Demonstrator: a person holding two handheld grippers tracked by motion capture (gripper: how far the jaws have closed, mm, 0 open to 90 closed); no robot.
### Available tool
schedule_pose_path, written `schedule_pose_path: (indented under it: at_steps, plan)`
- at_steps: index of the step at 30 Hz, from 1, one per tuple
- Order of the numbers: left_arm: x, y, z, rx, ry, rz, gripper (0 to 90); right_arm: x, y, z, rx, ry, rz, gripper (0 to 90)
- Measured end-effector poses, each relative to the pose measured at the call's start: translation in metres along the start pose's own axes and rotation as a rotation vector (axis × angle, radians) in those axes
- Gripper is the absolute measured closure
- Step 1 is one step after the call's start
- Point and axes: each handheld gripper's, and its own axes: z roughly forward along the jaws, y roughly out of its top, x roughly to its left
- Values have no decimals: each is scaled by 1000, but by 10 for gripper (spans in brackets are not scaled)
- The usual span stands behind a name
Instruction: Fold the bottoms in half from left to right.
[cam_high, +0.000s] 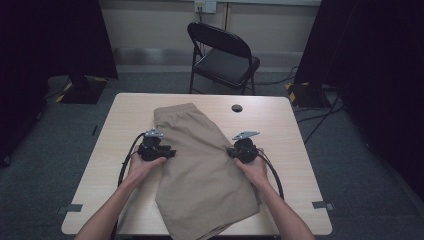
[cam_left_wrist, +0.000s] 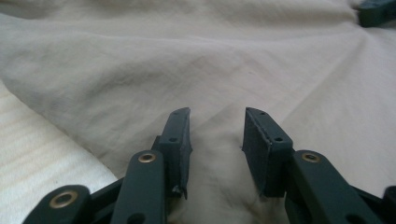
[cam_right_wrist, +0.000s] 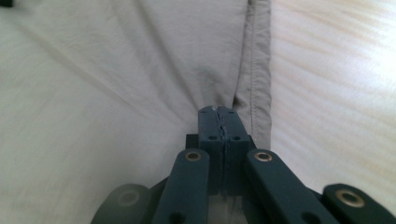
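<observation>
A pair of tan shorts (cam_high: 200, 165) lies flat on the wooden table (cam_high: 285, 135), one end toward the near edge. My left gripper (cam_high: 170, 152) rests at the shorts' left side. Its jaws (cam_left_wrist: 218, 112) stand apart and open over a small rise of cloth (cam_left_wrist: 187, 60), and the pads do not press on it. My right gripper (cam_high: 231, 151) sits at the shorts' right edge. There its jaws (cam_right_wrist: 218, 109) are shut on the fabric beside the stitched hem (cam_right_wrist: 254, 70), and creases in the cloth (cam_right_wrist: 116, 70) run toward the tips.
A black folding chair (cam_high: 225, 57) stands behind the table's far edge. A round cable hole (cam_high: 237, 108) sits in the tabletop near the far side. Bare wood shows left and right of the shorts. Dark screens flank the room.
</observation>
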Motion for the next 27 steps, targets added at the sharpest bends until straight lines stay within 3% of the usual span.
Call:
schedule_pose_path:
  at_steps: [3,8,10,15,18,21,27]
  plan:
    - [1,7,6,20,-3,12,620,4,-6,-6,0,20,-6,896]
    - [2,17,21,-5,-19,-11,627,7,-16,-18,19,32,-27,886]
    - [0,24,26,13,-12,8,628,8,-20,-23,26,38,-38,878]
    - [-3,30,31,25,-17,10,612,7,-26,-29,17,37,-24,796]
    - [-2,29,22,17,-40,-1,613,5,-25,-32,0,40,-10,709]
    - [0,28,7,-9,-38,-12,622,5,-22,-36,-35,39,2,679]
    - [1,18,-20,-39,-49,-41,675,3,-20,-44,-74,44,15,722]
